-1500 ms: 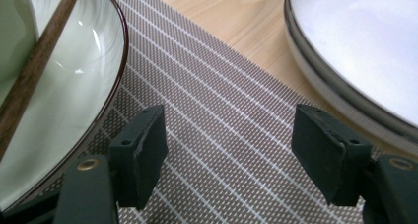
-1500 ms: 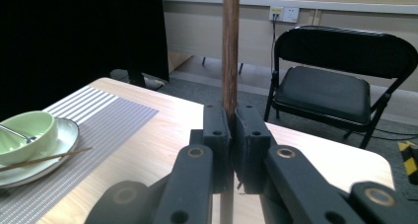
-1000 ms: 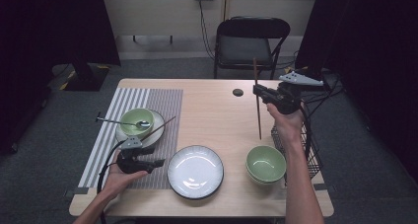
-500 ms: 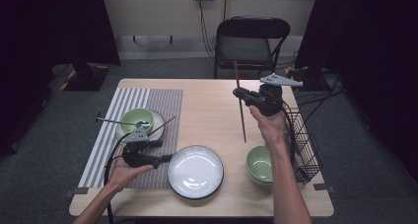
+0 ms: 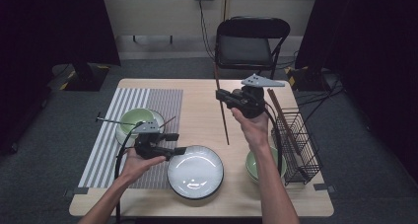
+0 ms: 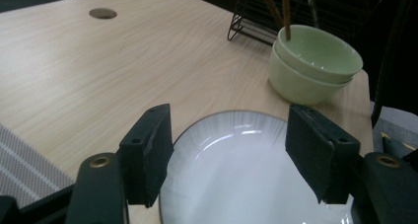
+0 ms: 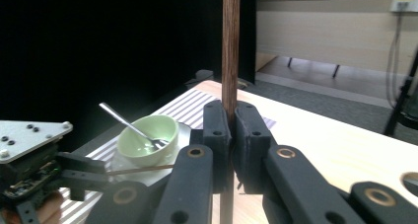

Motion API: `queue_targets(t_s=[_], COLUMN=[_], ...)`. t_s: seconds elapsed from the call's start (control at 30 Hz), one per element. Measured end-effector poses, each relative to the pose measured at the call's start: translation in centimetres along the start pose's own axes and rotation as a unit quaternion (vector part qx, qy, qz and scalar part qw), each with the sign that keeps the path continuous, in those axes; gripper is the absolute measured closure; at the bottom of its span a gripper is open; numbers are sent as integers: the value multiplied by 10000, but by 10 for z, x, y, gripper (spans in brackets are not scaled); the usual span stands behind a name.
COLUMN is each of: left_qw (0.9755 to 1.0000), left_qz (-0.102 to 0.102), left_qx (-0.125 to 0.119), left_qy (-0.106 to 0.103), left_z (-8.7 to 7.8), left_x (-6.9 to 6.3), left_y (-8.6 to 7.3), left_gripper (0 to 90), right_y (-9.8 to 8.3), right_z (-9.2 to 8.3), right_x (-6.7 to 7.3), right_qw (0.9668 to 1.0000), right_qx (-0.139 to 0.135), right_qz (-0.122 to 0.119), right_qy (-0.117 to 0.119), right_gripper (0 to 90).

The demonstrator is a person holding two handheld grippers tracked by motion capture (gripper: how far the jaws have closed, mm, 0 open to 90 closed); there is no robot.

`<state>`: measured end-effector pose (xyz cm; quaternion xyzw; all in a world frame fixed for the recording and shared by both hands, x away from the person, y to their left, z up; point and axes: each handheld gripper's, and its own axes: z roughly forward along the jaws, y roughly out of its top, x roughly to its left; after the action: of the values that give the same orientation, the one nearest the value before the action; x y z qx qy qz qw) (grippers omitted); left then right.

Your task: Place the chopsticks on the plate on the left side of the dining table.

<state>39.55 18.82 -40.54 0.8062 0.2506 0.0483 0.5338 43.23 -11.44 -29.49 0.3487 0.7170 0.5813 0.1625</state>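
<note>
My right gripper (image 5: 223,96) (image 7: 230,110) hangs above the table's middle, shut on a dark brown chopstick (image 5: 225,125) (image 7: 230,46) that stands nearly upright, its lower tip above the wood. My left gripper (image 5: 178,143) (image 6: 229,130) hovers at the left rim of the white plate (image 5: 195,172) (image 6: 246,174), pointing right. Its jaws are open and have just been closing a little, with nothing between them. A second chopstick (image 5: 167,121) leans on the saucer under the green bowl (image 5: 135,119) (image 7: 148,135), which holds a spoon (image 5: 109,119) (image 7: 129,127).
The bowl and saucer sit on a striped mat (image 5: 113,135) at the left. Two stacked green bowls (image 5: 252,166) (image 6: 315,61) stand at the front right beside a black wire basket (image 5: 298,140) holding chopsticks. A folding chair (image 5: 246,44) stands behind the table.
My right gripper carried the chopstick left, from over the basket toward the table's middle. My left gripper rose and moved right, to the plate's rim.
</note>
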Motion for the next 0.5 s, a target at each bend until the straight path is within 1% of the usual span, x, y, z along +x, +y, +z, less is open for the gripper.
queue_targets(t_s=[0.03, 0.17, 0.2, 0.27, 0.37, 0.4, 0.5], left_qw=[10000, 9999, 9998, 9997, 9994, 9993, 9988], left_qz=[-35, 62, 31, 59, -15, 18, 5], left_qx=[-7, -82, -139, -199, -312, -334, -462], left_qy=[-46, -100, -126, -121, -157, -139, -187], left_z=[2, 8, 9, 9, 11, 11, 13], left_x=[-1, -5, -6, -8, -9, -9, -8], left_y=[3, 14, 18, 24, 31, 33, 38], left_gripper=[356, 369, 381, 389, 413, 417, 428], right_y=[0, 0, 0, -2, -4, -5, -6], right_z=[2, 9, 11, 16, 23, 25, 29], right_x=[4, 14, 16, 22, 30, 33, 40], right_qw=[10000, 9998, 9997, 9996, 9991, 9989, 9984], right_qx=[2, -30, -35, -30, -61, -58, -24], right_qz=[-13, -26, -27, -10, 3, -21, -43], right_qy=[46, 180, 230, 294, 422, 458, 557], right_gripper=[847, 848, 848, 848, 848, 848, 848])
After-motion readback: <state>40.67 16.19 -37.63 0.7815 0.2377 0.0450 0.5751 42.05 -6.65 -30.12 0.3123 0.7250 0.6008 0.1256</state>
